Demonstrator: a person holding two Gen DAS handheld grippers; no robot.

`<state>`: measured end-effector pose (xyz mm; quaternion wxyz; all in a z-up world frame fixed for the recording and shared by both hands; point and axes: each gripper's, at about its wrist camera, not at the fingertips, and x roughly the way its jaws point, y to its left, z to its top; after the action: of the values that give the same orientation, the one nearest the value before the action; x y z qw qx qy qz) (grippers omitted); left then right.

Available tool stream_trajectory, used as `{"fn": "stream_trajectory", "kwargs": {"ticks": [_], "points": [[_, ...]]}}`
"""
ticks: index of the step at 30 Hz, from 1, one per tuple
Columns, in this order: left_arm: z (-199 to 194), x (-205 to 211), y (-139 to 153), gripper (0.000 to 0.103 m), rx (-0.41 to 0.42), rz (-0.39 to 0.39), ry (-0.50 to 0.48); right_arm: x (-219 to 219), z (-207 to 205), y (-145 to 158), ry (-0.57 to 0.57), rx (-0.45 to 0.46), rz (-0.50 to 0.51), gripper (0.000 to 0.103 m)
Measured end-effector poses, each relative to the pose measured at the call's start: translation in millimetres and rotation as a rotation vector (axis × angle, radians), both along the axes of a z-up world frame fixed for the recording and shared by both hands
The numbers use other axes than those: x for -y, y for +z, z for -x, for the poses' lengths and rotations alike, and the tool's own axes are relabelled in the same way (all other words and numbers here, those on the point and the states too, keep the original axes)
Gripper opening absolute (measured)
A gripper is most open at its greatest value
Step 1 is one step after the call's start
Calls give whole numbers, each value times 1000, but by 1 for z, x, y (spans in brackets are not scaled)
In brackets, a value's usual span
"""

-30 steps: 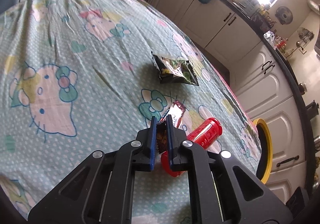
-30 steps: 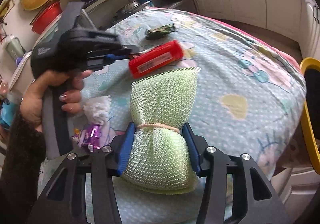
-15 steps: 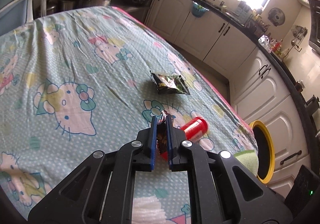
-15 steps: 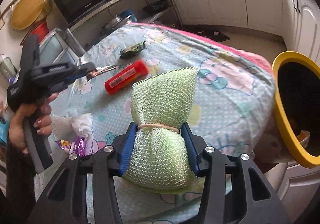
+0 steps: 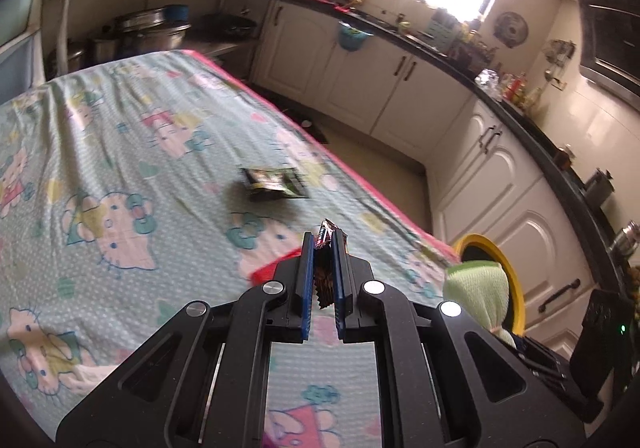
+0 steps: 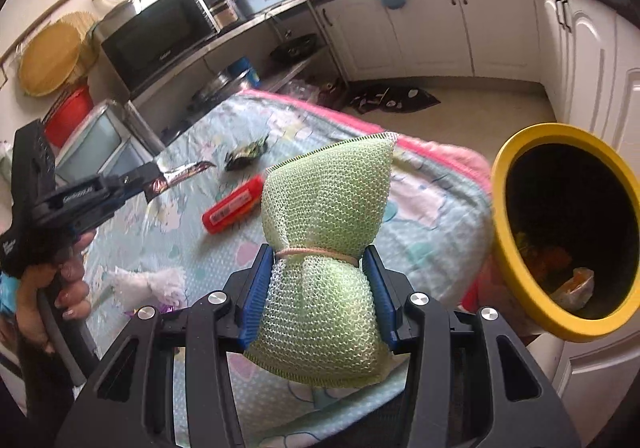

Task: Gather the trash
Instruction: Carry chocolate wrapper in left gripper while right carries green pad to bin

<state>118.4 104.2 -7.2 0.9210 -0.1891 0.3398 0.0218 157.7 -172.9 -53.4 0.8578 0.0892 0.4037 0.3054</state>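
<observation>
Both loads now up off the surface (image 5: pixel 120 151) and swung toward the yellow-rimmed bin (image 6: pixel 520 268), closer and fuller in view than a second ago: left hand-held gripper (image 5: pixel 324 248) pinched nearly shut on a crinkled snack wrapper (image 5: pixel 325 268), right hand-held gripper (image 6: pixel 320 280) partly open, clamped round a green mesh scrubber (image 6: pixel 324 203) at its tied waist, bin mouth just ahead and right of it. Means drops look next, judging by the approach; left behind, ahead of the left hand-held gripper: dark snack packet (image 5: pixel 274 183), red tube (image 6: pixel 232 209), white tissue (image 6: pixel 148 284). No brand legible on wrapper, packet or tube label — too blurred; faint lettering on the left tool's side unreadable.
</observation>
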Motion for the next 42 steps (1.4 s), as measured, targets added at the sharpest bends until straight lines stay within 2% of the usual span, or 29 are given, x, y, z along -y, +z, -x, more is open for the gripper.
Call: {"fn": "stream_trajectory", "kwargs": {"ticks": [18,31,42], "points": [[-35,101,25,5,59,-30,-217,86,-17,17,-202,34,-65,44],[-57,172,32,5,82,-35,-349,140,-23,20,-360,73,-38,44],[-69,213,32,5,90,-39,-410,182,-28,18,-488,93,-24,44]]}}
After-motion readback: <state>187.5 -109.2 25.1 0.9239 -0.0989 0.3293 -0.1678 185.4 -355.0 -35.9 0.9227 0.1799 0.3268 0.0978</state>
